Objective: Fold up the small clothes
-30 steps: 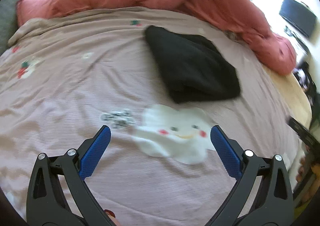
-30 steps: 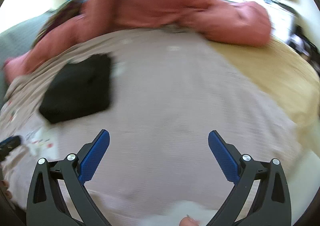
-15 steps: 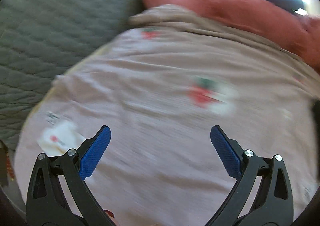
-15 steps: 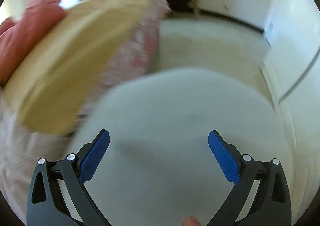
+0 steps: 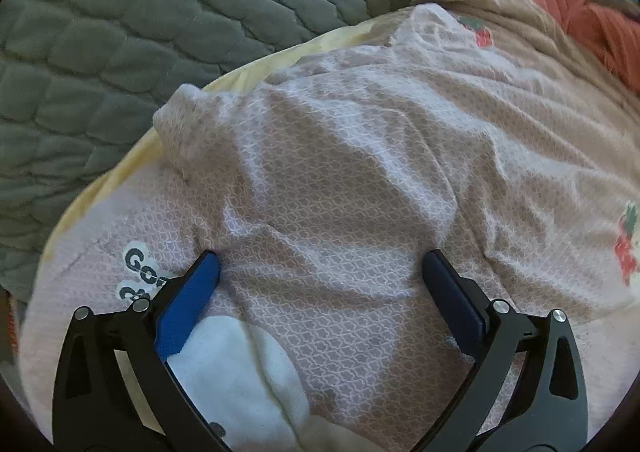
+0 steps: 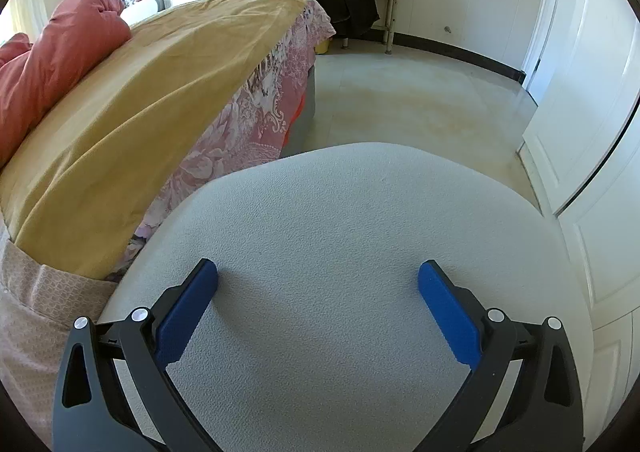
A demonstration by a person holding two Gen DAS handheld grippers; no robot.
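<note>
White garment (image 5: 236, 384) lies near us on the pink bedsheet (image 5: 360, 171), beside our left gripper (image 5: 320, 272), jaws spread. Our right gripper (image 6: 318, 276), jaws spread, hovers over a grey cushion (image 6: 340, 232).

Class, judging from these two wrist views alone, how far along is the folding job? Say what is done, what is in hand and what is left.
Done: nothing folded shows in either view. In hand: nothing; the left gripper is open over the pink patterned bed cover, beside a white cloth, and the right gripper is open over a grey padded surface. Left: no small garment is being gripped, so the folding itself looks undone.
</note>
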